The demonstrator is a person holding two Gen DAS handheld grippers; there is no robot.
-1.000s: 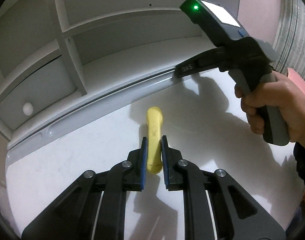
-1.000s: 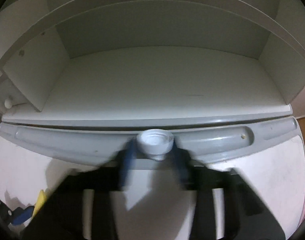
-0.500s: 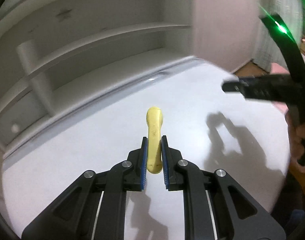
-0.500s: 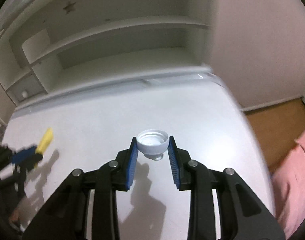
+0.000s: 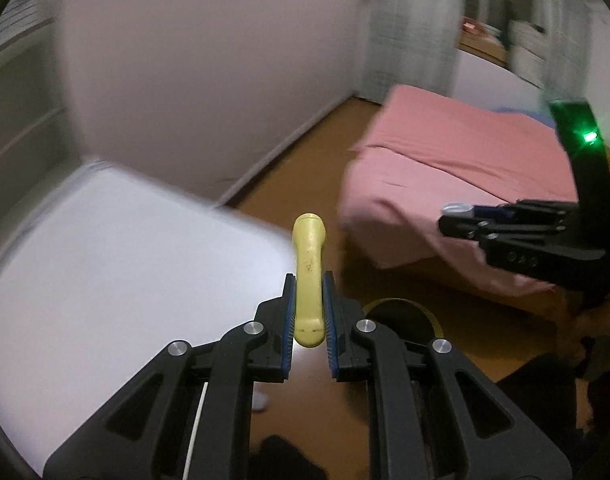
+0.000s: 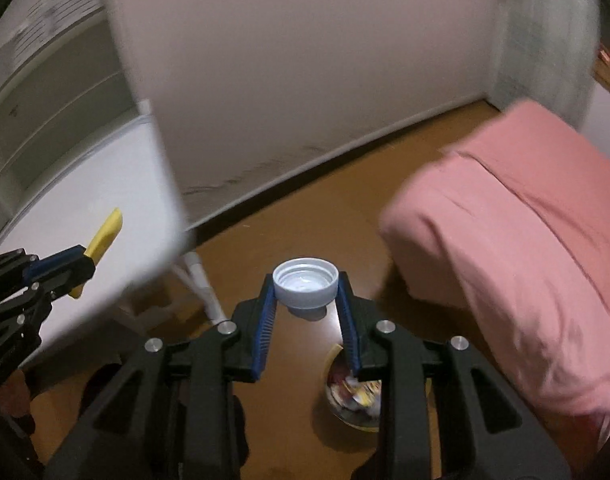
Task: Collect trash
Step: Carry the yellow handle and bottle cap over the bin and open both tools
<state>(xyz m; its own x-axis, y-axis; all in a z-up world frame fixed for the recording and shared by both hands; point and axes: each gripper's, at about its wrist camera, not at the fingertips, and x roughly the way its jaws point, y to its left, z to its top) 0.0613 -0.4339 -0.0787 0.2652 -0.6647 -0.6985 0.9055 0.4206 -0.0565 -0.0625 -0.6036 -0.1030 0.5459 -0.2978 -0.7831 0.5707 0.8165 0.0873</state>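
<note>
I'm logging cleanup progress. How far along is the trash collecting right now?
Picking up looks done: the left gripper is shut on a yellow plastic piece, and the right gripper is shut on a white bottle cap. Both are held above the wooden floor, beside the white table. Left: dropping both into the yellow-rimmed bin below the right gripper, which already holds wrappers.
</note>
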